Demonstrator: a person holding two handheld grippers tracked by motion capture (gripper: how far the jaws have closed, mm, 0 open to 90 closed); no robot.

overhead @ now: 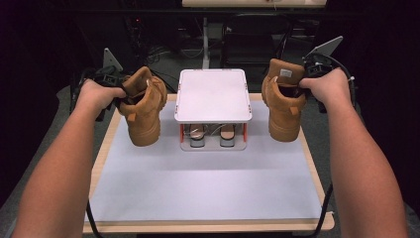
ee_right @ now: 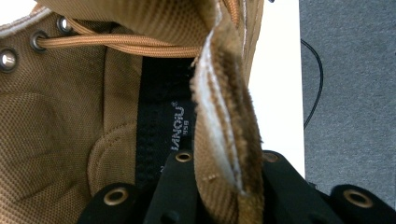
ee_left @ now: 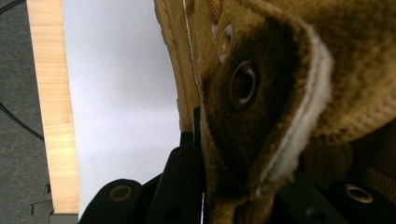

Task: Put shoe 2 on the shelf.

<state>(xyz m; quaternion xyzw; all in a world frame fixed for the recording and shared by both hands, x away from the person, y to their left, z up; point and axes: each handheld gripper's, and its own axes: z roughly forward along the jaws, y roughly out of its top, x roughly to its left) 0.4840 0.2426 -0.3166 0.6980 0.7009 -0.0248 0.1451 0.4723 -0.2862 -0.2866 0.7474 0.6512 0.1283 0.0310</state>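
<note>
White-topped table (overhead: 208, 183) below, dark room behind. Left boot (overhead: 143, 106) aloft at centre left, collar pinched in left gripper (overhead: 106, 79); right boot (overhead: 283, 99) aloft at centre right, clamped by right gripper (overhead: 317, 67). Between them, white shoe rack (overhead: 213, 94).

The counter (overhead: 208, 183) is seen from above and from the person's side in the high view, faced forward and down, with both forearms entering at the bottom. The left gripper view is taken very close against the left boot (ee_left: 280, 93), with the counter's pale top and wooden edge shared beyond. The right gripper view is pressed equally near the right boot (ee_right: 93, 116), looking into its lining.
</note>
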